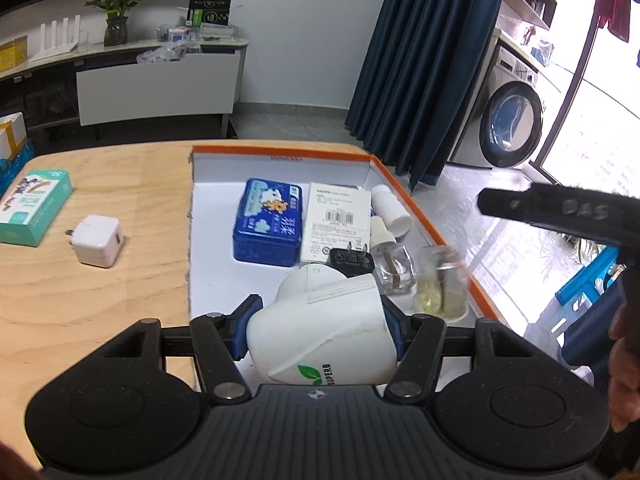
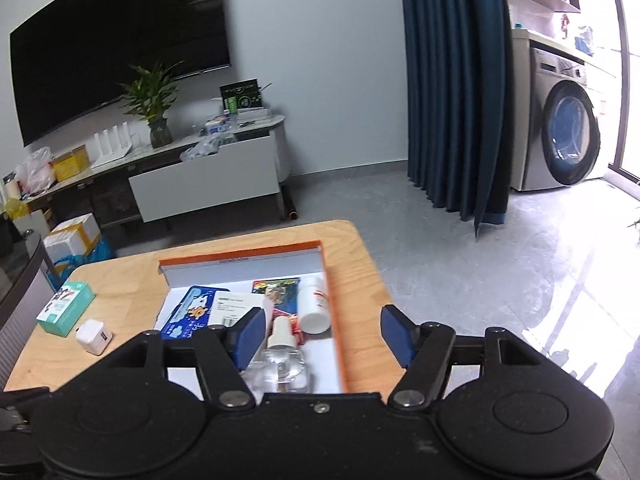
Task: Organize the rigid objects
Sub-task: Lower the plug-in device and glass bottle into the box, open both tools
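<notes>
Both pictures are bright with daylight. It pours in from the big window (image 1: 592,92) on the right, which is washed out to white. The floor (image 2: 520,280) shines with glare and pale streaks. The TV (image 2: 120,40) is a dark patch. Straight lines bend near the edges, like the curtain (image 2: 452,80) and the table (image 1: 80,280). A clear cup (image 1: 442,284) looks smeared, and the far shelf (image 1: 120,46) is soft and fuzzy

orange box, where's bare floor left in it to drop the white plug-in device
Bare floor in the orange box lies along its left wall, left of the blue tin, and behind the tin toward the far wall. The right side is crowded: white carton, white bottle, clear bottle. The left gripper grips the white plug-in device.
</notes>
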Demonstrator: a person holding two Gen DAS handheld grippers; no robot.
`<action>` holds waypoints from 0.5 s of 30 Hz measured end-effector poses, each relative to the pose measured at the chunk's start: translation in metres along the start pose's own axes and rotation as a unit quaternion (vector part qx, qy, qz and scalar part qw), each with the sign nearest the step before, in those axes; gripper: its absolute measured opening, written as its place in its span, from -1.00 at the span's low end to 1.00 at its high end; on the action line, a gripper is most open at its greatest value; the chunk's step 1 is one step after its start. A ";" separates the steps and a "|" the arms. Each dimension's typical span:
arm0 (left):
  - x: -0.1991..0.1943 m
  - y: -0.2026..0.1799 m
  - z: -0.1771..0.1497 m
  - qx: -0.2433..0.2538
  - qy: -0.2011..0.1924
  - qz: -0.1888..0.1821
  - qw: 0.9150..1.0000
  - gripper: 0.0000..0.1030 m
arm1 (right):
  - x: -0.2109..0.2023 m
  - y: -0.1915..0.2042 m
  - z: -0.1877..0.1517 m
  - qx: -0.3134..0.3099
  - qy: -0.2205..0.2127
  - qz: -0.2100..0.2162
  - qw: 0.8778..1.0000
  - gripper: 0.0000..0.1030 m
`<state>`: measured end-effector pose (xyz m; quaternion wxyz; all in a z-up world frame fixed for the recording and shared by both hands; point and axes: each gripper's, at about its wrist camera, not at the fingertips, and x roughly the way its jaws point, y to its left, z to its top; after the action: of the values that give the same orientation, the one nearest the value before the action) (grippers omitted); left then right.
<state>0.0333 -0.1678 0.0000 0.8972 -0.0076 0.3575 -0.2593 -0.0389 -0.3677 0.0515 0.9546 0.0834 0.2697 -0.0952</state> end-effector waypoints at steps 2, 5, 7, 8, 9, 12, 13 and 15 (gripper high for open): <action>0.004 -0.001 -0.001 0.002 0.008 -0.003 1.000 0.18 | -0.003 -0.002 0.000 0.002 0.001 0.000 1.000 0.50; 0.006 -0.002 -0.002 0.002 0.012 -0.010 1.000 0.28 | -0.006 -0.002 -0.001 0.003 0.006 0.001 1.000 0.50; 0.002 -0.002 -0.003 0.002 0.009 -0.013 1.000 0.31 | -0.008 0.002 -0.002 0.002 0.007 0.002 1.000 0.50; -0.001 -0.002 -0.002 0.003 0.007 -0.012 1.000 0.32 | -0.010 0.004 -0.002 0.002 0.005 0.004 1.000 0.50; -0.003 -0.002 -0.002 0.004 0.004 -0.011 1.000 0.33 | -0.012 0.005 -0.001 0.003 0.004 0.008 1.000 0.50; -0.014 0.002 0.001 0.000 -0.008 -0.003 1.000 0.39 | -0.015 0.013 0.001 -0.002 0.001 0.018 1.000 0.51; -0.019 0.004 0.003 -0.001 -0.013 0.003 1.000 0.42 | -0.016 0.017 0.002 -0.006 0.000 0.021 1.000 0.52; -0.026 0.009 0.005 -0.001 -0.021 0.015 1.000 0.46 | -0.016 0.023 0.003 -0.010 0.003 0.028 1.000 0.53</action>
<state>0.0242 -0.1487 0.0185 0.9083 -0.0083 0.3392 -0.2448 -0.0457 -0.3438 0.0652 0.9569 0.0816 0.2711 -0.0650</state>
